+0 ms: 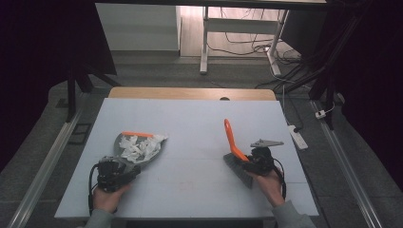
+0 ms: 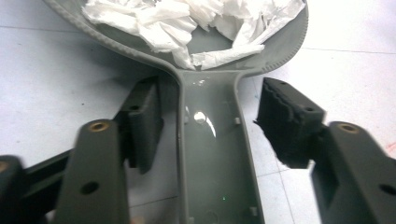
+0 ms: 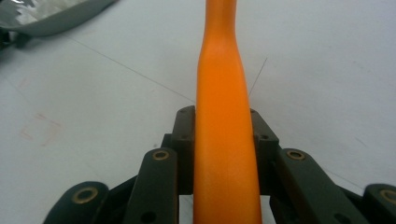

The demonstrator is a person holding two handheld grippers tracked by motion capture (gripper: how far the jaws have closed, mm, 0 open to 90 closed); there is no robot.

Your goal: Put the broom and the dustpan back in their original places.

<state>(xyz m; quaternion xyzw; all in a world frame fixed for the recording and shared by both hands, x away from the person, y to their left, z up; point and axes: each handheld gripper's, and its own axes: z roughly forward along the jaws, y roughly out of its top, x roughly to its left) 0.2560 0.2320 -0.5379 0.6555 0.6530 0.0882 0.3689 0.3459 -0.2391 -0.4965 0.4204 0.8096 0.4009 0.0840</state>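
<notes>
Right gripper (image 3: 223, 126) jaws clamped on orange brush handle (image 3: 223, 116), bristles on white table (image 1: 190, 123), left gripper (image 2: 210, 126) jaws parted, clear of grey dustpan handle (image 2: 212, 154) between them, crumpled paper (image 2: 196, 23) in dustpan at table's left.

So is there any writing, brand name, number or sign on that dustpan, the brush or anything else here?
No readable text in any view.
Grey dustpan holding crumpled tissue: its handle shows glare and moulded ridges, no letters.
Orange brush handle: plain.
White table: faint scuffs and seam lines, no print.
Power strip on the floor: too small to tell.
</notes>
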